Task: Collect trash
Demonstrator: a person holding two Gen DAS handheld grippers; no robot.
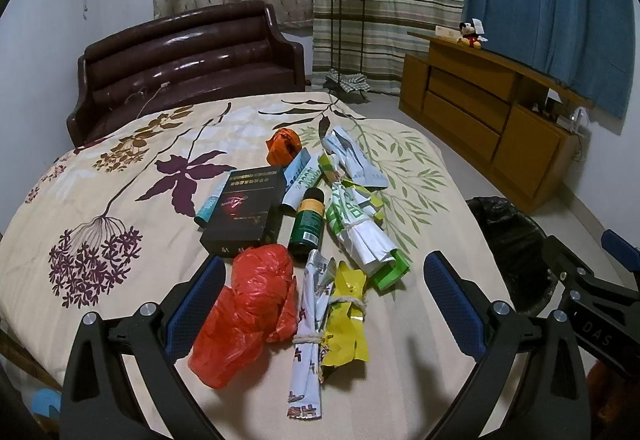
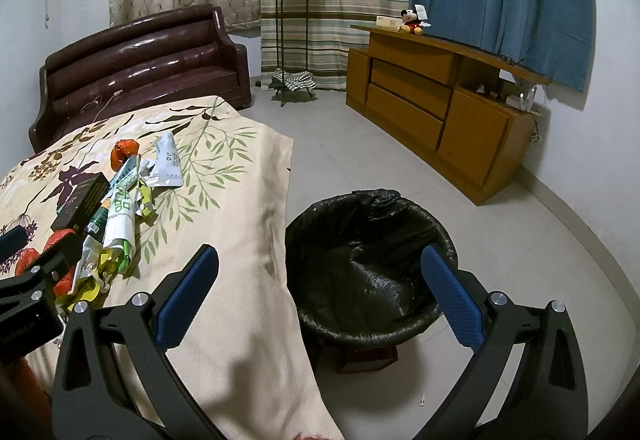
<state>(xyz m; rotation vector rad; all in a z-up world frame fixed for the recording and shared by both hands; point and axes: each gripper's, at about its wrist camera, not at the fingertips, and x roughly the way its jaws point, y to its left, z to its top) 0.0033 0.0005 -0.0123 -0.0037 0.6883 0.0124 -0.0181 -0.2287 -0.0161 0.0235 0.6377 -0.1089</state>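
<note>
Several pieces of trash lie piled on the floral bedspread point(image 1: 120, 175): a red plastic bag point(image 1: 248, 312), a tied yellow and white wrapper bundle point(image 1: 332, 324), a black box point(image 1: 244, 211), a dark green bottle point(image 1: 308, 224), a green and white wrapper bundle point(image 1: 360, 228) and an orange crumpled bag point(image 1: 283, 145). My left gripper point(image 1: 320, 280) stands open just above the red bag and the yellow bundle, holding nothing. My right gripper point(image 2: 320, 276) is open and empty over the bed's edge beside the black-lined bin point(image 2: 368, 268). The pile point(image 2: 116, 207) also shows at the left of the right wrist view.
A dark red sofa point(image 1: 192, 55) stands behind the bed. A wooden cabinet point(image 2: 440, 107) with a plush toy point(image 2: 412, 21) lines the right wall. A plant stand point(image 2: 290, 39) sits by the curtains. Tiled floor point(image 2: 360, 159) lies between bed, bin and cabinet.
</note>
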